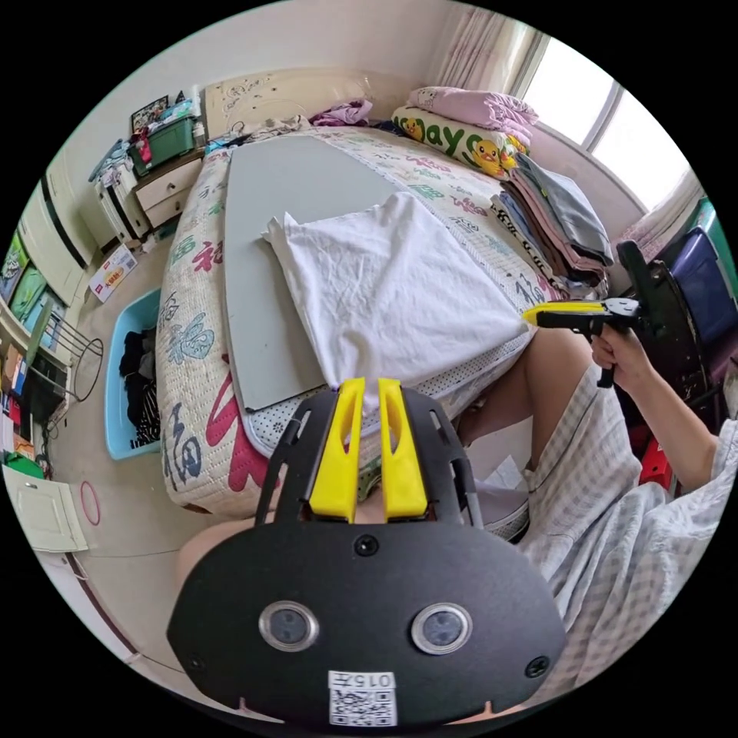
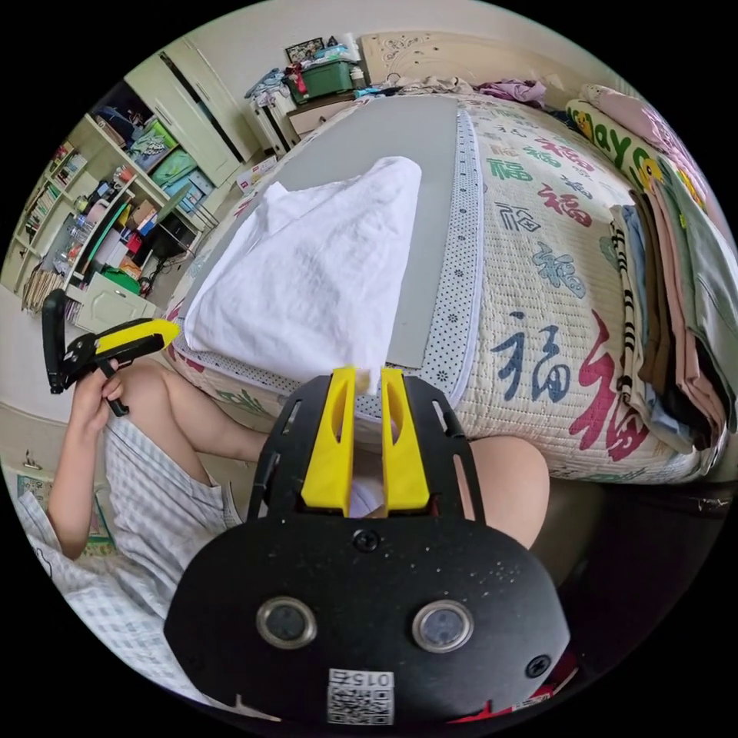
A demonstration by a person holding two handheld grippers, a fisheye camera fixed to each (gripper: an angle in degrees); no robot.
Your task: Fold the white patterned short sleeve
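We have the white short sleeve [image 1: 384,292] lying on the grey board [image 1: 269,254] on the bed [image 1: 192,338], its near edge pulled off the bed's near side toward us. Left gripper [image 1: 370,388]: jaws narrow, pinching one near corner of the shirt between the yellow fingers [image 1: 338,453]. Right gripper [image 2: 367,378]: same, jaws narrow with white fabric caught between them at the other near corner. In the left gripper view we also see the right gripper [image 1: 538,314] at the right, held in a hand [image 1: 619,357], tip at the shirt's edge. Shirt looks wrinkled, far end bunched into a peak. Stack of folded clothes [image 1: 561,223] sits on the bed to the right, apart from the shirt. Blue basket [image 1: 127,377] on the floor, left of the bed.
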